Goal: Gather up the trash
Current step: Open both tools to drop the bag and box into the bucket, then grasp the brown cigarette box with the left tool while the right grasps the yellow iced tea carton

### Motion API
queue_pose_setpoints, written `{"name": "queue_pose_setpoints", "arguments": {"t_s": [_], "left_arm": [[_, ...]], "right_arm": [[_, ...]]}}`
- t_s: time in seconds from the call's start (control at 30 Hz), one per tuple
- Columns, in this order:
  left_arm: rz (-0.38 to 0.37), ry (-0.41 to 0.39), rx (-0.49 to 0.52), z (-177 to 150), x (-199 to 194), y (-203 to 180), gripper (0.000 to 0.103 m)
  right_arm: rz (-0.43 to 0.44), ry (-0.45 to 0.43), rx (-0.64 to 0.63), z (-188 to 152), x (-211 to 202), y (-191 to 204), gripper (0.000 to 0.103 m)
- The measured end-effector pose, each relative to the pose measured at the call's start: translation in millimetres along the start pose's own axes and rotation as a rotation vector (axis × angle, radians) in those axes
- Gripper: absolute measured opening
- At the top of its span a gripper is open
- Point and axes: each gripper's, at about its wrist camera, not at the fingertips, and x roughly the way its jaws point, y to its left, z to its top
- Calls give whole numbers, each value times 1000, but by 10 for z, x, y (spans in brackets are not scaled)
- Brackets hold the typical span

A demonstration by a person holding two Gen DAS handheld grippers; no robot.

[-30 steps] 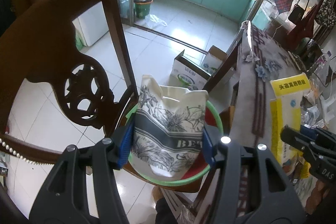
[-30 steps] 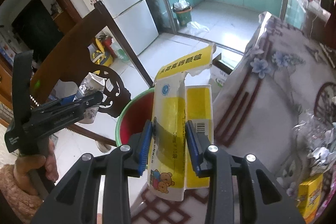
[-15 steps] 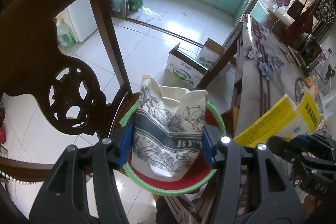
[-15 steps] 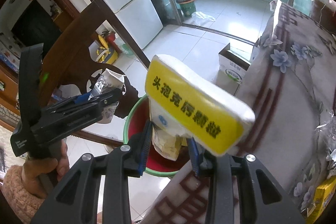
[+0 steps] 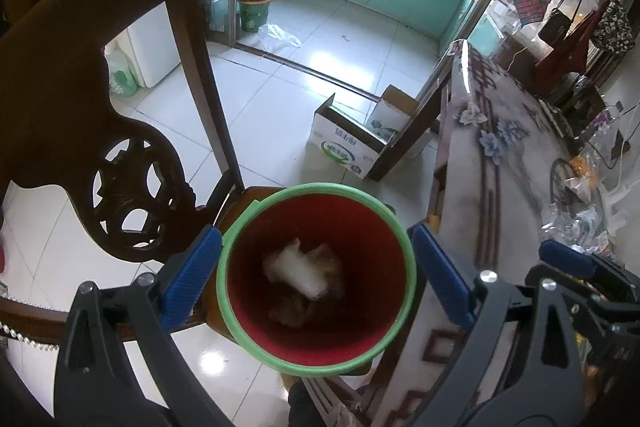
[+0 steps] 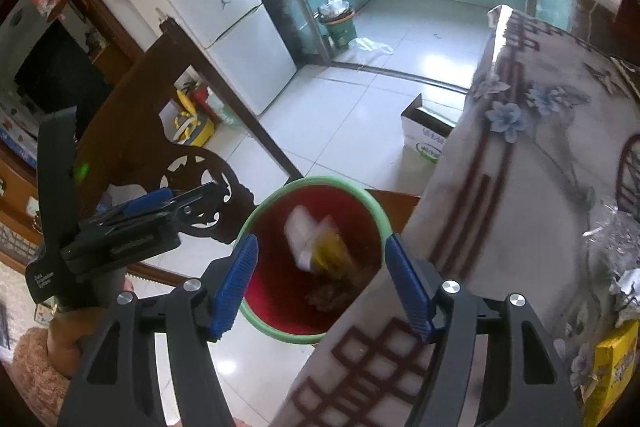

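Left wrist view: left gripper (image 5: 316,269) w/ jaws wide apart and opening, nothing clamped. Between and below the blue pads sits the red bin (image 5: 316,283), green rim, on the seat of a dark wooden chair (image 5: 120,131). Trash (image 5: 302,273) lies at the bin bottom, straight ahead of the jaws: a white crumpled piece on top, brownish bits under it, blurred. Left pad is just outside the rim on the chair-back side; right pad just outside the rim on the table side. The table (image 5: 496,187), floral cloth, runs off past the right pad. Right gripper (image 5: 568,267) shows at the far right edge, beyond the right pad. A cardboard box (image 5: 348,147) is on the floor beyond the bin.

Right wrist view: right gripper (image 6: 320,283) jaws apart and opening, nothing between the pads. The bin (image 6: 260,223) is ahead, between and below the jaws; inside it a white piece (image 6: 300,231) and a yellow carton (image 6: 332,251), blurred. Right pad is over the table edge (image 6: 520,187). Left of the left pad: the left gripper (image 6: 192,199) in a hand (image 6: 76,331). Yellow box (image 6: 612,371) on the table, far right of the jaws.
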Motion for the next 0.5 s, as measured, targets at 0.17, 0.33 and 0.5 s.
{"name": "queue_pose_setpoints", "arguments": {"t_s": [0.17, 0.33, 0.5], "left_arm": [[-5, -18, 15, -55, -121, -113, 94], [-19, -26, 48, -155, -208, -356, 94], [-36, -24, 82, -285, -254, -733, 94]], "right_arm": [[-10, -35, 30, -84, -212, -93, 65], [-33, -59, 42, -274, -458, -222, 65], [-40, -68, 57, -473, -683, -456, 66]]}}
